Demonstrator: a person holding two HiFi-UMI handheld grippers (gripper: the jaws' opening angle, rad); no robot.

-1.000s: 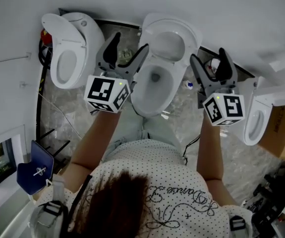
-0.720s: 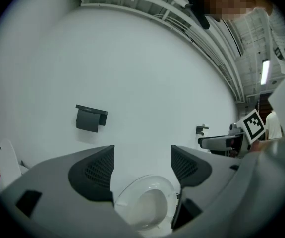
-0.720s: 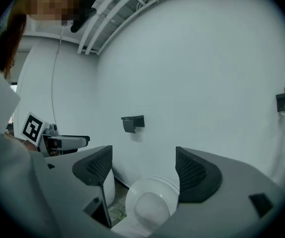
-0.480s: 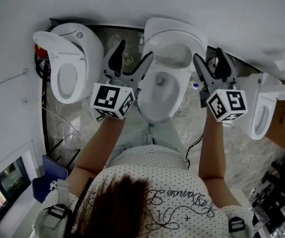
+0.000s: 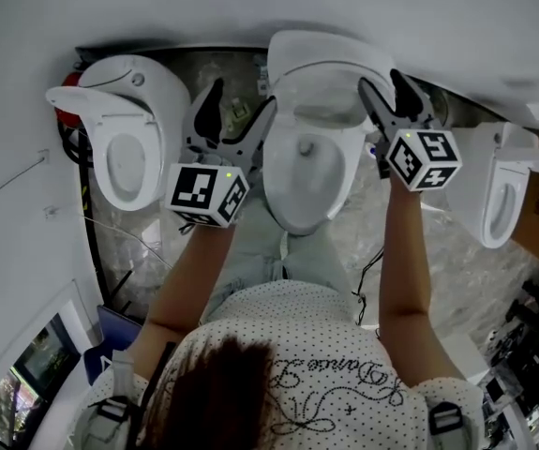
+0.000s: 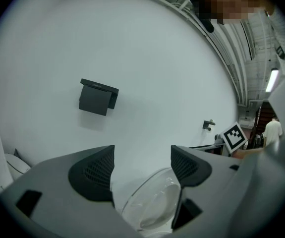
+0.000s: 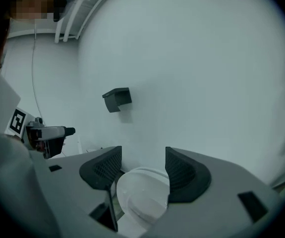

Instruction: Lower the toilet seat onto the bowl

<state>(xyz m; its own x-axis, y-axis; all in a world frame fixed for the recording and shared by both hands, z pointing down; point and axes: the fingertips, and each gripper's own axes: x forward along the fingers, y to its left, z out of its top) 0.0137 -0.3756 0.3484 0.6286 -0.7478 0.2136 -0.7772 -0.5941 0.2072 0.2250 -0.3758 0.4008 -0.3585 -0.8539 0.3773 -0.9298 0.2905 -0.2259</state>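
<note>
**Grey tools at the raised seat: taking hold before the lowering**

Right tool (image 5: pixel 384 90), jaws closing from a wide spread, reaches up at the right edge of the raised toilet seat (image 5: pixel 330 68). In the right gripper view a white rounded edge stands between the ribbed pads (image 7: pixel 102 170) with a gap on either side, so nothing is gripped yet. That edge is probably the seat or the lid behind it; the two cannot be told apart here.

Left tool (image 5: pixel 241 111) hangs with its jaws wide apart and empty, just beside the left flank of the bowl (image 5: pixel 306 172). The bowl's glossy hollow shows between these jaws in the left gripper view.

The seat stands upright against the wall (image 5: pixel 250 7), over the middle fixture of three. The neighbouring toilets (image 5: pixel 128 129) stand well apart on either side and play no part.

Notes on doing the step well:

- **Grip.** The pads should meet on the seat ring alone, near its free top edge and away from the hinge, leaving the lid behind.
- **Slip.** The moulded surface looks smooth and may slide out of a shallow pinch, so a deep bite is the safer one.
- **Path.** The pull should follow the hinge's arc, forward and then down.
- **Release.** Holding on until the ring rests on the bowl's rim should stop it from dropping and slamming.
- **Left tool.** It should stay clear of the rim, or wait below to steady the descent.
</note>
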